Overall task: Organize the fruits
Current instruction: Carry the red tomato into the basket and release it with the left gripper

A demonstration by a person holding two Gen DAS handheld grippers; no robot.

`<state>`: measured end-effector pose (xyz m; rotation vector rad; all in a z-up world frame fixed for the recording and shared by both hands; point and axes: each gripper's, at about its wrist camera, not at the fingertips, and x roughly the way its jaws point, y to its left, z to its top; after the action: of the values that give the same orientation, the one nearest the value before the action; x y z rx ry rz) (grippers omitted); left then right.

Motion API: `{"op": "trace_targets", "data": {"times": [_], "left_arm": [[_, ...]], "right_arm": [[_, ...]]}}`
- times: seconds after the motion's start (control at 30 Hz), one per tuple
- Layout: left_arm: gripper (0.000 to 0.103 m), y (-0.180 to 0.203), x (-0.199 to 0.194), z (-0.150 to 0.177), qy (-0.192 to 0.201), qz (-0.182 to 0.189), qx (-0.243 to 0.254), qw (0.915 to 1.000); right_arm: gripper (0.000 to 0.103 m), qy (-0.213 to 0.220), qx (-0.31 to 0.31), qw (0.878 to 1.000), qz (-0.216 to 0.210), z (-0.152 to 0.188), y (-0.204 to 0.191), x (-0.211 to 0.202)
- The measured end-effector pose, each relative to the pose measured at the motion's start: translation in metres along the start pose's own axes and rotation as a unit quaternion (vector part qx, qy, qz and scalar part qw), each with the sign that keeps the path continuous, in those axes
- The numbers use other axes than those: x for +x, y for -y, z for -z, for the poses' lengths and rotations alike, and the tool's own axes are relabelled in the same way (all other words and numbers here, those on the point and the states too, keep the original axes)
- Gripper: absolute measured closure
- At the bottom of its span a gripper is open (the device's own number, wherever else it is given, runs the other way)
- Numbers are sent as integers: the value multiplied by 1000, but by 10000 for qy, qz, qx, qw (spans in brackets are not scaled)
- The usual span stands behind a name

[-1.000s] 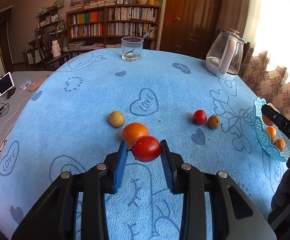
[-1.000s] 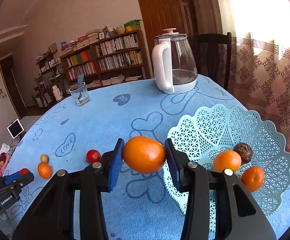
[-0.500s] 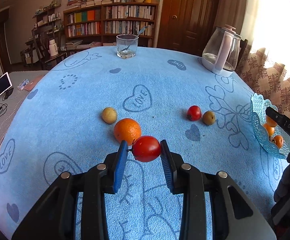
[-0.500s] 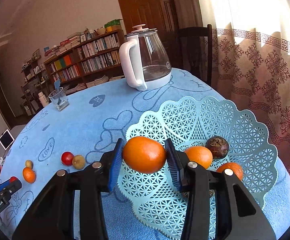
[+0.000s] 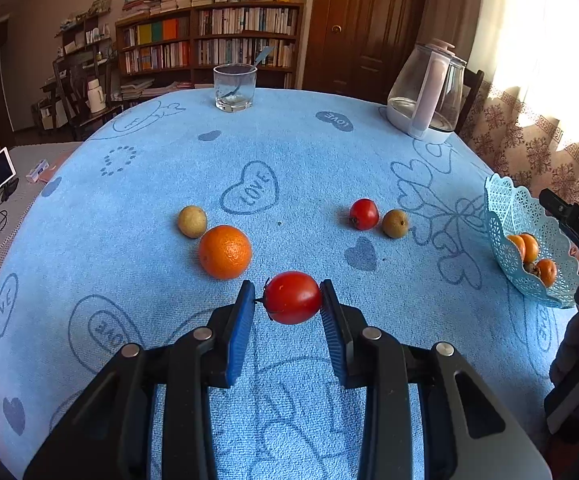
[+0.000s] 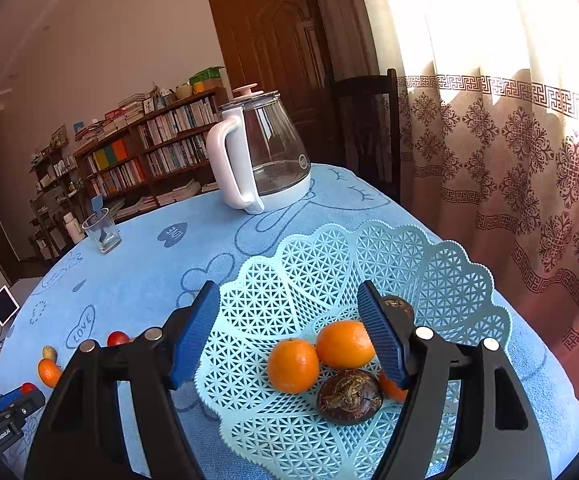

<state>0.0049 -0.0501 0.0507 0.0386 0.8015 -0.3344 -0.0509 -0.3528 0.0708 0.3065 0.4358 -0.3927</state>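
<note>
The left gripper point(image 5: 288, 300) is clamped on a red tomato point(image 5: 292, 297), pads pressing its two sides so it hangs clear above the blue cloth of the bench point(image 5: 289, 152), ready, by the look of it, to be carried to the basket. Just past it at eleven o'clock sits an orange point(image 5: 225, 251) with a small yellowish fruit point(image 5: 192, 221) touching its far side; at one o'clock lie a second tomato point(image 5: 364, 213) and a brown fruit point(image 5: 395, 223), close together. These four are not yet sorted. Over at three o'clock in that view is the lacy basket point(image 5: 501, 208). The right gripper point(image 6: 287, 330) hovers above that basket point(image 6: 329, 256), its jaws opening with nothing between them; directly beneath lie two oranges point(image 6: 293, 365) point(image 6: 343, 343), touching, with a dark wrinkled fruit point(image 6: 349, 396) at their near side and another dark one point(image 6: 399, 304) partly hidden behind the right finger. The gripper is low over the bowl, probably so fruit drops softly rather than bouncing out. A glass kettle point(image 6: 265, 156) stands at twelve o'clock, well apart.
</note>
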Motion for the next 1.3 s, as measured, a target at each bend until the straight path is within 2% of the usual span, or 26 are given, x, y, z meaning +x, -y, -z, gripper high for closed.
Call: {"op": "trace_targets", "data": {"times": [0.23, 0.37, 0.67, 0.9, 1.3], "left_arm": [[69, 22, 2, -5, 2, 126, 120, 9998], [69, 39, 4, -8, -8, 206, 259, 9995], [69, 76, 6, -17, 54, 446, 566, 9974], [69, 118, 8, -30, 133, 918, 840, 9921], [69, 192, 32, -36, -34, 1975, 1193, 9730]], "right_arm": [[27, 201, -64, 9989, 425, -2, 33, -8], [27, 164, 142, 9989, 407, -1, 44, -8], [27, 135, 98, 9994, 287, 2, 37, -5], [27, 195, 325, 9986, 364, 1, 45, -7], [27, 224, 756, 9958, 473, -1, 62, -9]]}}
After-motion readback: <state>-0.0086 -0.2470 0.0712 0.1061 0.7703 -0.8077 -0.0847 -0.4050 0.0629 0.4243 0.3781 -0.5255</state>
